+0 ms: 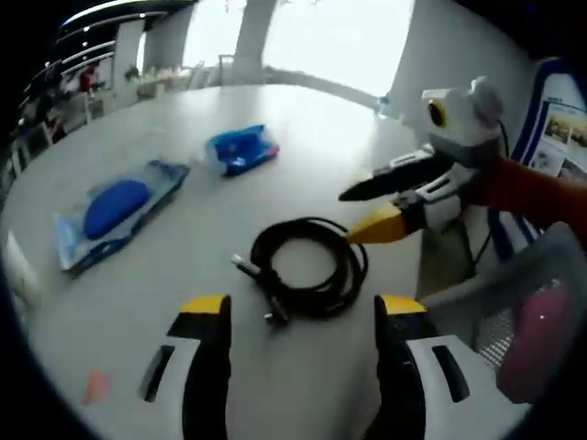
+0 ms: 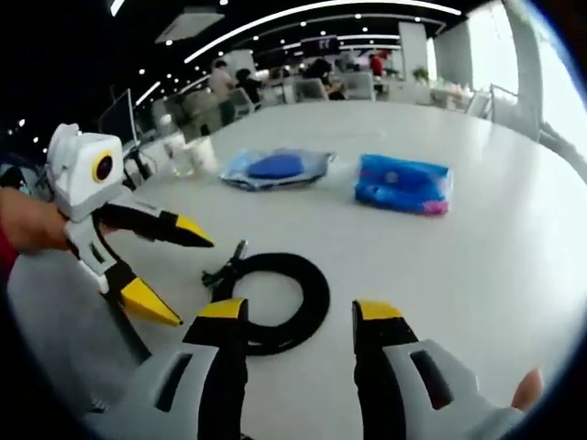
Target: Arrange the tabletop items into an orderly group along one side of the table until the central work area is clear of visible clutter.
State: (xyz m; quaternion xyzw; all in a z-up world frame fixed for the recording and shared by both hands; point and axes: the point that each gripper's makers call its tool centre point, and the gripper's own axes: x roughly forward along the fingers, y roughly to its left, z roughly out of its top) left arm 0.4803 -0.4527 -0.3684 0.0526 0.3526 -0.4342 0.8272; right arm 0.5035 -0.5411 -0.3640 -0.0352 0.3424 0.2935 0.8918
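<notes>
- Left gripper (image 1: 301, 307), in the left gripper view: jaws apart, nothing between them, yellow tips hanging over the white desk (image 1: 183, 211) just short of the coiled black cable (image 1: 307, 268).
- Right gripper (image 2: 299, 313), in the right gripper view: jaws apart too, holding nothing, the left tip over the near edge of the cable coil (image 2: 275, 298).
- Seen from the left gripper view, reaching in from the right side: right gripper (image 1: 367, 213), its black and yellow jaws spread wide, the yellow tip touching or just beside the far edge of the coil; cannot tell which.
- Seen from the right gripper view, entering from the left side: left gripper (image 2: 179, 275), jaws spread, tips just beside the coil's plug end.
- Coil lying flat on the desk between the two grippers, plug ends sticking out at one side.
- Beyond the coil, well apart from it: clear packet with a blue mouse-shaped item inside (image 1: 115, 209) (image 2: 273, 167), flat on the desk.
- Near that packet, not touching: smaller blue wrapped pack (image 1: 242, 148) (image 2: 402, 181), also flat.
- Small orange scrap (image 1: 95, 386) on the desk beside the left gripper's left jaw.
- A white cup (image 2: 204, 154) near the far desk edge, past the mouse packet.
- Mesh chair back (image 1: 514, 302) off the desk edge in the left gripper view.
- People and chairs in the far background of the right gripper view, blurred.
</notes>
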